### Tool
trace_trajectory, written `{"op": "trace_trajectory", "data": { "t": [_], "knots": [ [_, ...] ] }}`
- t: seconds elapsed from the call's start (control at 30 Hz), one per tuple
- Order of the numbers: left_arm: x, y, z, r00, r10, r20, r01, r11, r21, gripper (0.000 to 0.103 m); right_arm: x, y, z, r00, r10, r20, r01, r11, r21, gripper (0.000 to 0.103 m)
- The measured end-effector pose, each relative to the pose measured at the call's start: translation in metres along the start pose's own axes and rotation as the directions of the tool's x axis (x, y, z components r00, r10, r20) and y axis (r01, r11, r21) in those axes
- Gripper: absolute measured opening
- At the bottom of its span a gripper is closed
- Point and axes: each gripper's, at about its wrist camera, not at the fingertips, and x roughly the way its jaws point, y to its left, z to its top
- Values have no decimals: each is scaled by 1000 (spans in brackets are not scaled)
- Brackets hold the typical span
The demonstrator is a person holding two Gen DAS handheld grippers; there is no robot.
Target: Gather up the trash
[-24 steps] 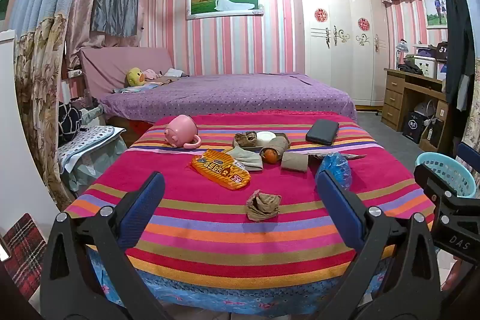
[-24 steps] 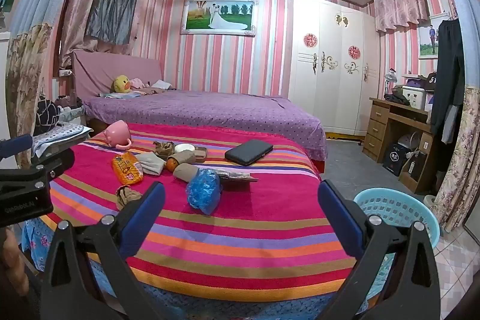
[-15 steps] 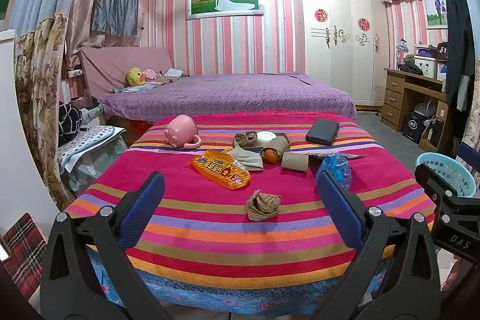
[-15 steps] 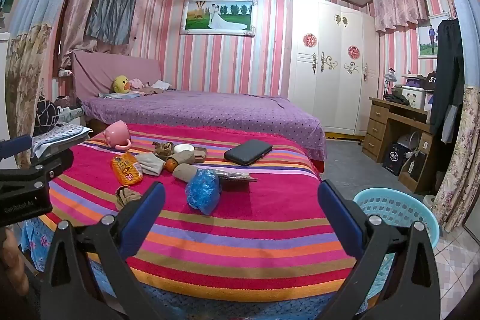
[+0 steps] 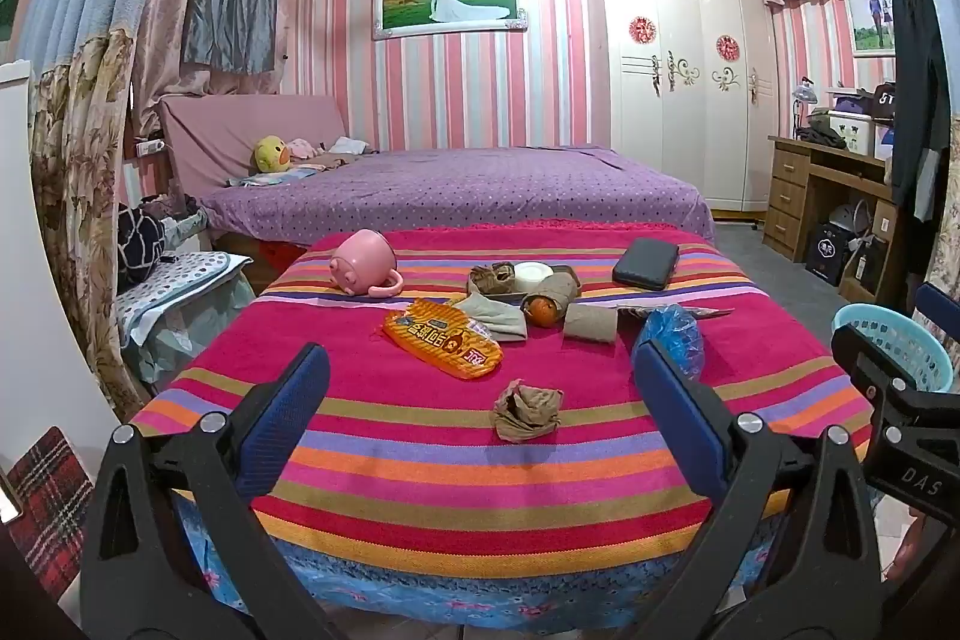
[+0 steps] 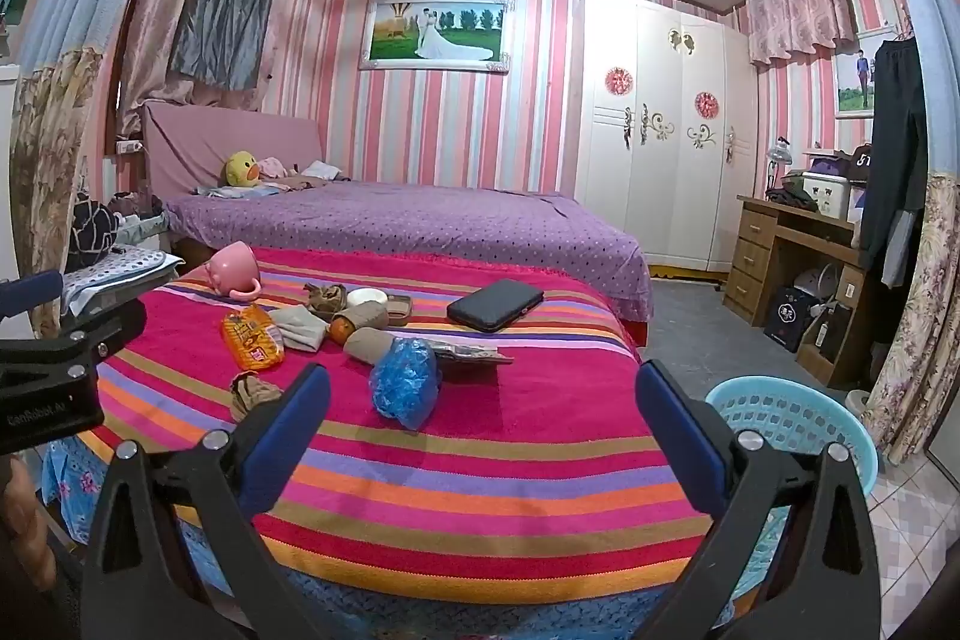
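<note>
Both grippers hang spread wide and empty at the near edge of the striped table: the left gripper faces a crumpled brown wad, the right gripper a blue plastic bag (slightly left of centre). Farther lie an orange wrapper and a pink mug. A blue basket stands right of the table.

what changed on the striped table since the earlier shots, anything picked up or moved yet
Nothing visibly changed. The left gripper and right gripper both hang open and empty short of the table. The orange snack wrapper, crumpled brown paper, blue plastic bag and pink mug lie where they were, and the blue basket beside the table is as before.
</note>
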Motion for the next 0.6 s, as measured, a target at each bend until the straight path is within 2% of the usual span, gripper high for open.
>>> {"op": "trace_trajectory", "data": {
  "t": [0.6],
  "knots": [
    [0,0,0,1000,-2,0,2,1000,-1,98,0,0,0,1000,1,-1,-1,1000,-2,99]
  ]
}}
